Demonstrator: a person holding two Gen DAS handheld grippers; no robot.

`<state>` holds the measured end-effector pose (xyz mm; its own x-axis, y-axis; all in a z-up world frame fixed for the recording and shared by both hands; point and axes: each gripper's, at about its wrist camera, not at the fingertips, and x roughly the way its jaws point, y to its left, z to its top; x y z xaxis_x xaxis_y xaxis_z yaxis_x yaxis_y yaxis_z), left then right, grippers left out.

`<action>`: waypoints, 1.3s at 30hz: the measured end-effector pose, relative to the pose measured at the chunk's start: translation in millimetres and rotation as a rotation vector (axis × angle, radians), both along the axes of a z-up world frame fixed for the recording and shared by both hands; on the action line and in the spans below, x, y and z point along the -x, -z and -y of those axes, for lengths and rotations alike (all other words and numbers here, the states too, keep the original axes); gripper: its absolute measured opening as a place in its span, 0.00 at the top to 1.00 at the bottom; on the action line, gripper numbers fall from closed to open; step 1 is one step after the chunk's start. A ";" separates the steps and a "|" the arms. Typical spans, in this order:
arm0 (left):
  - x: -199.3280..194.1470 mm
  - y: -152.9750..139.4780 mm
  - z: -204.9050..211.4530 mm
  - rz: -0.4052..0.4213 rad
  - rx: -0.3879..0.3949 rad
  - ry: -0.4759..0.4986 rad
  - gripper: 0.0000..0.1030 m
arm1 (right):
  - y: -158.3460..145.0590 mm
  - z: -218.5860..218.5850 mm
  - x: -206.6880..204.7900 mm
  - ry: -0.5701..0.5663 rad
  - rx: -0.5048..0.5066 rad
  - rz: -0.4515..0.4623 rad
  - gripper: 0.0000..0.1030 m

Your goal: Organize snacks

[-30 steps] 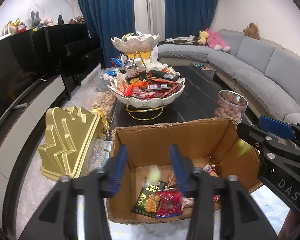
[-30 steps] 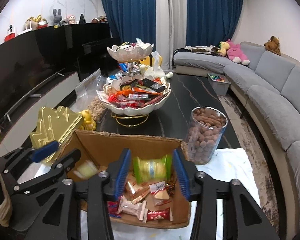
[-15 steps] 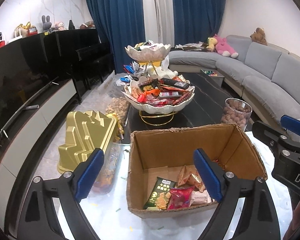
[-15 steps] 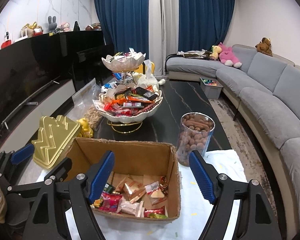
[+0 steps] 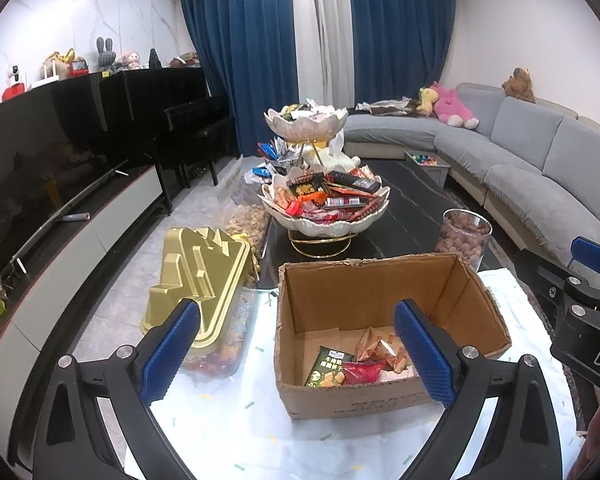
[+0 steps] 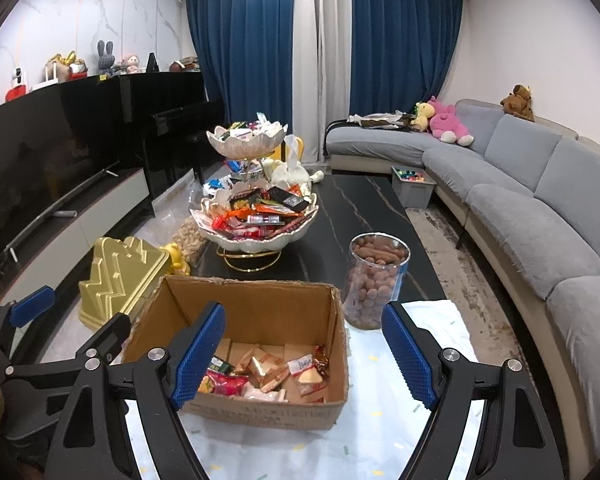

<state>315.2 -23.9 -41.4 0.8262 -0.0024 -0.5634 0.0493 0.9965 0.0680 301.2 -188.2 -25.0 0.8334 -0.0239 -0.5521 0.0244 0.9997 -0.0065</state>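
Left claw [image 5: 296,352] released, empty, above box [image 5: 380,394] front. Right claw [image 6: 304,356] released, empty, over same box. Snacks [image 6: 260,372] loose on box floor; box on worktop [image 6: 380,432], near tiered bowl [image 6: 256,236].

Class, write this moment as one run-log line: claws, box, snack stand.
left claw: open, empty | right claw: open, empty | cardboard box: holds snack packets | two-tier snack stand: full, behind box

Matt brown cardboard is seen in the box [image 6: 256,312], with glossy foil wrappers [image 6: 260,372] inside. A shiny gold plastic lid [image 5: 200,276] (ridged) and a clear jar [image 6: 376,280] are shown on white cloth [image 6: 380,432].
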 end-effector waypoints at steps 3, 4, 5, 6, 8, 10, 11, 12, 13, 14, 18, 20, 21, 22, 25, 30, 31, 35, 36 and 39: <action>9.8 -6.1 -0.6 0.013 0.002 -0.003 0.03 | -5.1 0.4 11.8 0.001 0.004 0.010 0.21; 13.4 -7.9 -0.7 0.017 0.003 -0.004 0.02 | -6.7 0.8 16.4 0.003 0.005 0.014 0.21; 16.5 -8.9 -0.7 0.019 0.003 -0.003 0.02 | -8.5 1.5 20.5 0.004 0.005 0.017 0.21; 21.8 -10.4 -0.7 0.023 0.003 -0.004 0.02 | -9.8 1.8 24.6 0.005 0.005 0.020 0.21; 28.6 -12.4 -0.5 0.025 0.001 -0.004 0.02 | -12.1 2.5 32.0 0.009 0.005 0.024 0.21; 37.0 -13.1 -0.5 0.028 0.002 -0.004 0.01 | -12.7 3.4 40.3 0.011 0.005 0.025 0.21; 40.7 -13.1 -0.8 0.029 0.003 -0.004 0.01 | -12.7 4.5 44.0 0.012 0.005 0.026 0.21; 45.8 -12.8 -1.0 0.026 0.002 -0.006 0.01 | -13.0 5.2 48.2 0.012 0.006 0.028 0.21; 49.8 -12.5 -1.2 0.024 0.002 -0.006 0.01 | -13.0 5.6 53.4 0.014 0.010 0.029 0.21; 54.0 -12.3 -1.3 0.021 0.001 -0.006 0.01 | -12.8 6.2 57.7 0.015 0.010 0.029 0.21; 71.3 -12.8 -2.5 0.016 -0.004 -0.007 0.01 | -13.1 8.0 74.7 0.024 0.009 0.026 0.21; 82.3 -13.5 -2.8 0.012 -0.005 -0.010 0.01 | -13.5 9.3 82.2 0.027 0.006 0.022 0.21; 87.1 -13.9 -3.1 0.010 -0.005 -0.012 0.01 | -13.5 9.8 87.5 0.027 0.003 0.018 0.21; 93.2 -14.3 -3.3 0.008 -0.005 -0.013 0.01 | -13.5 10.0 91.6 0.026 0.003 0.016 0.21; 107.2 -14.9 -1.9 0.003 -0.009 -0.013 0.01 | -13.0 11.2 105.2 0.026 0.003 0.010 0.21; 127.4 -11.8 -2.3 -0.020 -0.002 -0.014 0.01 | -10.5 12.7 127.0 0.025 -0.005 -0.009 0.21; 131.9 -10.1 -2.0 -0.026 -0.001 -0.013 0.01 | -9.9 12.3 130.1 0.025 -0.005 -0.011 0.21; 152.1 -0.8 -0.2 -0.042 -0.020 -0.013 0.01 | -5.4 12.1 150.2 0.029 0.001 -0.017 0.21; 155.4 1.1 -0.8 -0.048 -0.022 -0.014 0.01 | -4.5 11.9 153.6 0.029 0.004 -0.018 0.21; 170.9 7.2 -4.3 -0.074 -0.011 -0.020 0.01 | -2.5 12.9 169.2 0.036 0.015 -0.024 0.18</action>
